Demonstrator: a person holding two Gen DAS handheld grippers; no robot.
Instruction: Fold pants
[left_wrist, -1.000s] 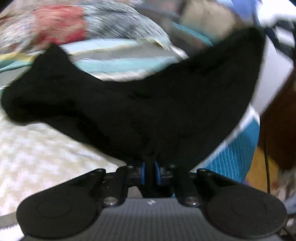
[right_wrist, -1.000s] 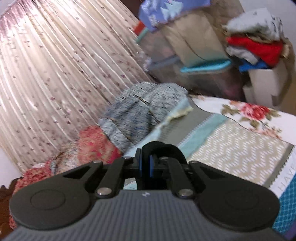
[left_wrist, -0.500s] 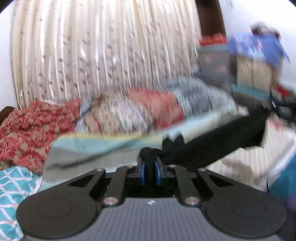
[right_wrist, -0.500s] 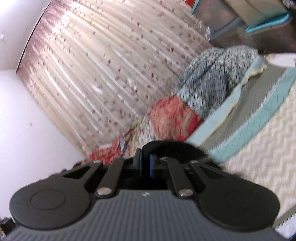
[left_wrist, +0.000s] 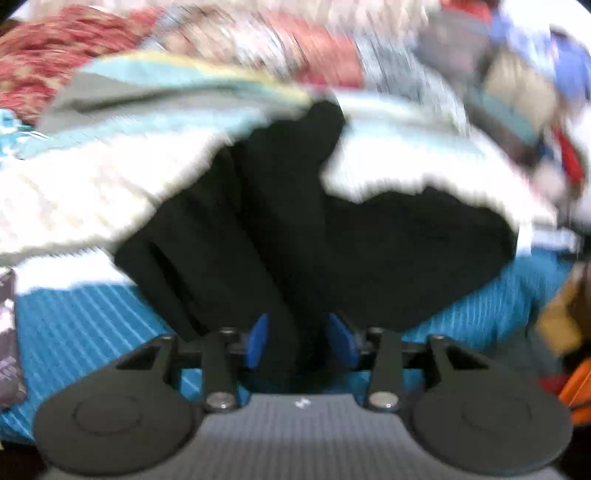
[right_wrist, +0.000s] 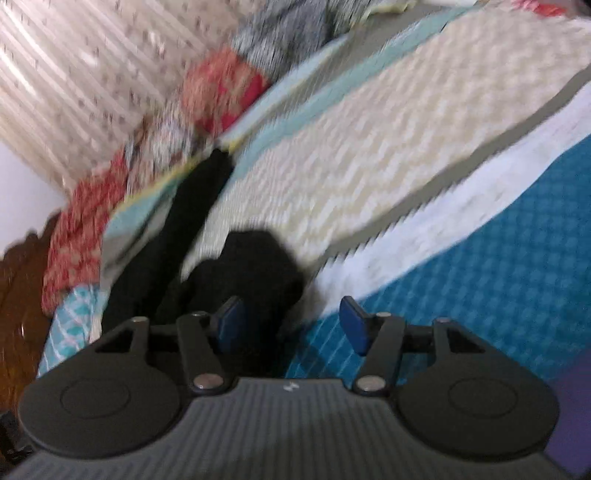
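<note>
Motion-blurred pants (left_wrist: 295, 221), folds indistinct

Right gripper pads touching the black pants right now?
Cannot tell. In the right wrist view the right gripper is open, black pants bunched against its left pad, but blur hides any contact.

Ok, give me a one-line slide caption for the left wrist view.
Open left gripper straddling black pants laid on the patterned bedspread, motion-blurred.

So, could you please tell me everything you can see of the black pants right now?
The black pants look like soft, matte, dark fabric, lying crumpled on the bedspread across its cream and blue bands. One strip reaches away toward the pillows. Cloth sits between the parted blue fingers of the left claw; the right claw is open beside a bunched end. Motion blur hides seams and details.
</note>
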